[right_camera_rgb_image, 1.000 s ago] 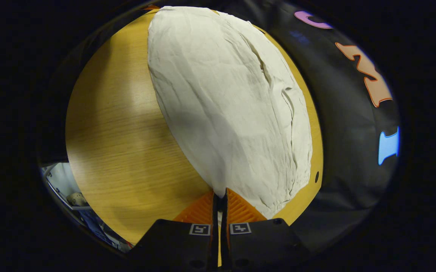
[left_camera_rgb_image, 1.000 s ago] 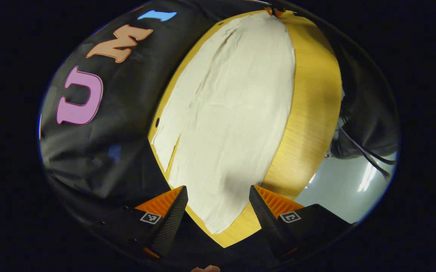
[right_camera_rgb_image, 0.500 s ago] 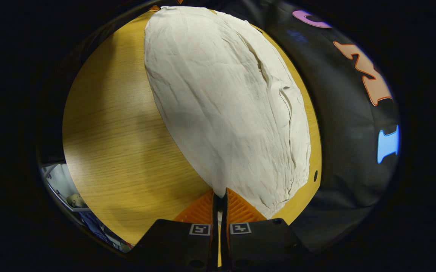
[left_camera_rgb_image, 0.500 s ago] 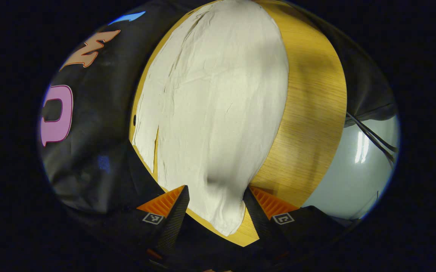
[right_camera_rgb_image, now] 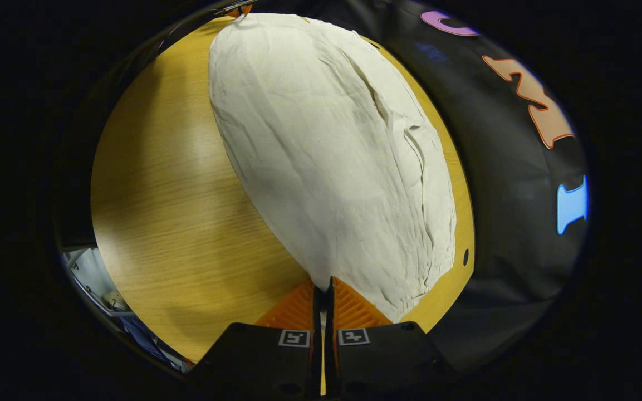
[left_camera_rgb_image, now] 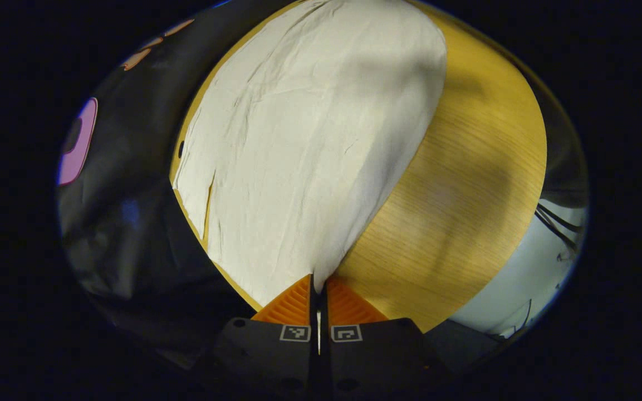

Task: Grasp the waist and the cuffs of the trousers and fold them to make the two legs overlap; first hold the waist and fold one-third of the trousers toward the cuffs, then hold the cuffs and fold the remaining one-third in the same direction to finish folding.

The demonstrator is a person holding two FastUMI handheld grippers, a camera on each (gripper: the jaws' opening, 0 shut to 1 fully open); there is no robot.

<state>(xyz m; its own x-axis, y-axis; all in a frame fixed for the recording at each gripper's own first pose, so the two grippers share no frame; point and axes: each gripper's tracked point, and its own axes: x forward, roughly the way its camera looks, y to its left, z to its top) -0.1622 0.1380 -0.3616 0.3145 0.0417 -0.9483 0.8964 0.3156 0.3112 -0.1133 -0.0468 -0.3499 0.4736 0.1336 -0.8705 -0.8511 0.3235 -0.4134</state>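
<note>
Wood-grain tabletop (left_camera_rgb_image: 465, 184) backed by the booth's black cloth wall (right_camera_rgb_image: 510, 184), with pale floor (left_camera_rgb_image: 521, 278) past the tabletop's edge in the left gripper view. Off-white trousers (left_camera_rgb_image: 309, 145) lie spread flat along the tabletop, near its wall-side edge, their fabric lightly creased. Left gripper (left_camera_rgb_image: 318, 281): jaws brought together on a near corner of the trousers, the cloth rising to a pinched point between the two fingers. Right gripper (right_camera_rgb_image: 322, 284): jaws likewise closed on a near corner of the trousers (right_camera_rgb_image: 332, 156), at the garment's opposite end, the fabric drawn into the narrow gap between the fingers. A small dark hole (right_camera_rgb_image: 466, 257) marks the tabletop (right_camera_rgb_image: 176, 223) beside the trousers' wall-side hem. Clutter (right_camera_rgb_image: 103, 284) sits below the tabletop's edge in the right gripper view.
</note>
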